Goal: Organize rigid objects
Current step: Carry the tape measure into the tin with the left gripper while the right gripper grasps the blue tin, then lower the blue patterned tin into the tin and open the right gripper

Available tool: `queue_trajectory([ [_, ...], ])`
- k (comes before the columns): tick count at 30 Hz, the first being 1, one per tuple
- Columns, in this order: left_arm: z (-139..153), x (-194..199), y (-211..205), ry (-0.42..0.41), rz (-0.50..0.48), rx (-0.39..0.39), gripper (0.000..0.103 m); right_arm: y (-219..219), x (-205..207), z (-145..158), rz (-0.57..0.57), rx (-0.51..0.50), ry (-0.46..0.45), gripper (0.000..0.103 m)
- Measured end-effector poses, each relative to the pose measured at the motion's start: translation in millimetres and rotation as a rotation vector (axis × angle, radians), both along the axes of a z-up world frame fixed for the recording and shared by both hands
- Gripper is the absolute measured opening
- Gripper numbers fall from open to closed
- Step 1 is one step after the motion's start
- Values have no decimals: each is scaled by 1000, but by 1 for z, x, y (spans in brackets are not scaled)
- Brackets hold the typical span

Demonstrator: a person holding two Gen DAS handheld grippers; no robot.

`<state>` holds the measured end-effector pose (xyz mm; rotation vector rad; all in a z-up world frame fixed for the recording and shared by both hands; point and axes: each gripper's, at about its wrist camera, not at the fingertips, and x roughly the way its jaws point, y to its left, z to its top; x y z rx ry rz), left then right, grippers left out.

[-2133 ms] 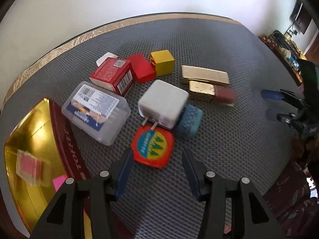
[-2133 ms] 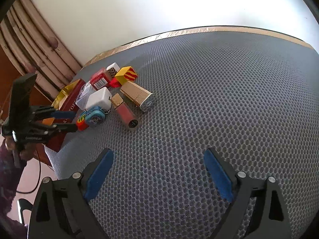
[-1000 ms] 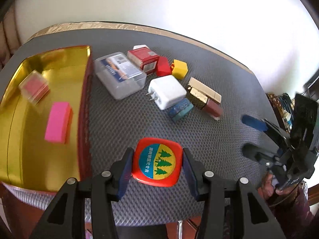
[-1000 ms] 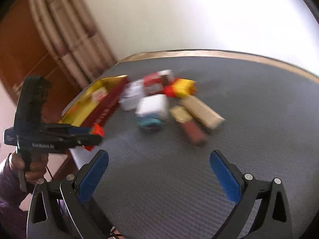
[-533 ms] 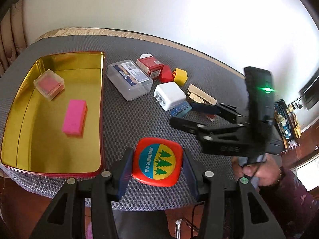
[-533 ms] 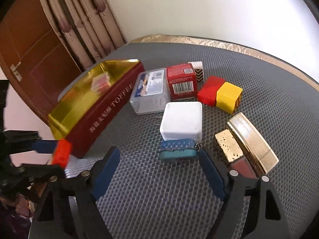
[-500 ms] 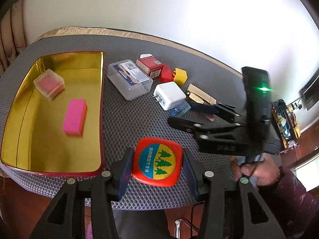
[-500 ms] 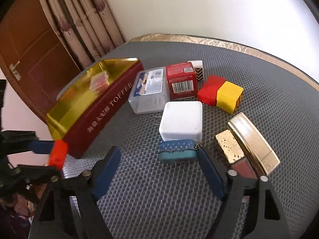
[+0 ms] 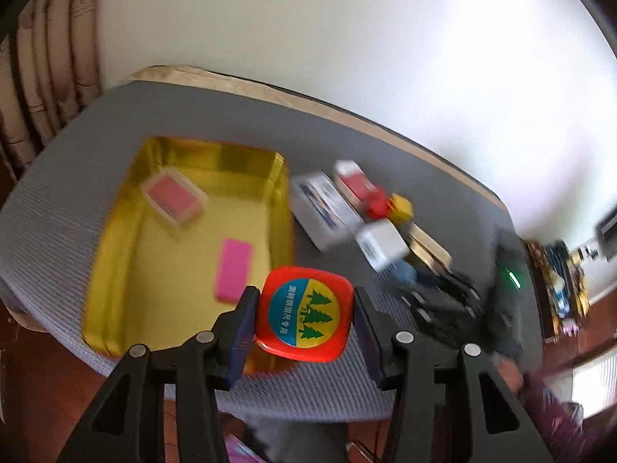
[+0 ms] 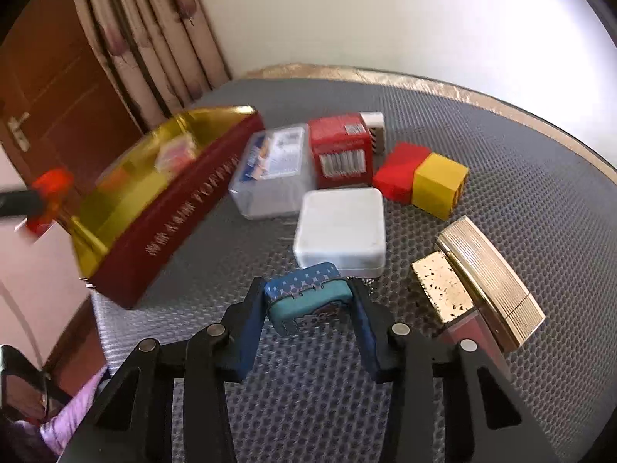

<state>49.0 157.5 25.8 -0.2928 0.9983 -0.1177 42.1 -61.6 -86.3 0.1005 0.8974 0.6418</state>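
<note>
My left gripper (image 9: 304, 318) is shut on a red square tape measure (image 9: 304, 313) with a blue and yellow tree label, held in the air over the near right corner of the gold tin tray (image 9: 115, 270). The tray holds a pink block (image 9: 232, 270) and a clear box with red contents (image 9: 173, 200). My right gripper (image 10: 308, 308) has its jaws closed on a small blue tin (image 10: 308, 295), low over the grey mat in front of the white charger (image 10: 341, 227). The left gripper with the tape measure (image 10: 48, 196) shows blurred at the left of the right wrist view.
On the mat (image 10: 520, 177) lie a clear plastic box (image 10: 273, 169), a red carton (image 10: 341, 154), a red block (image 10: 401, 171), a yellow block (image 10: 439, 185), a gold case (image 10: 489, 281) and a gold-flecked lipstick (image 10: 443, 289). The tray's maroon wall (image 10: 181, 212) stands left.
My left gripper has carried the tape measure left, over the tray's corner. My right gripper has moved in and closed on the blue tin, which was free between open jaws before.
</note>
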Motion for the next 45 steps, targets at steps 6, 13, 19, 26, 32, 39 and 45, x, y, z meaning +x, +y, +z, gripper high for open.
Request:
queue_trajectory([
  [6, -13, 69, 13, 21, 24, 106, 49, -11, -11, 2, -25, 51, -8, 40],
  [13, -57, 137, 16, 65, 37, 232, 49, -21, -11, 2, -41, 97, 3, 40],
  [19, -71, 157, 26, 89, 79, 252, 49, -25, -14, 3, -36, 119, 8, 40],
  [26, -32, 121, 29, 4, 136, 152, 49, -29, -9, 1, -53, 129, 39, 40],
  [32, 4, 55, 26, -82, 163, 143, 49, -22, -8, 1, -50, 86, 44, 40],
  [39, 19, -37, 40, -143, 287, 151, 51, 3, -16, 41, 5, 59, -16, 40],
  [45, 6, -80, 70, -152, 414, 244, 51, 85, 9, 98, 196, 23, -112, 40],
])
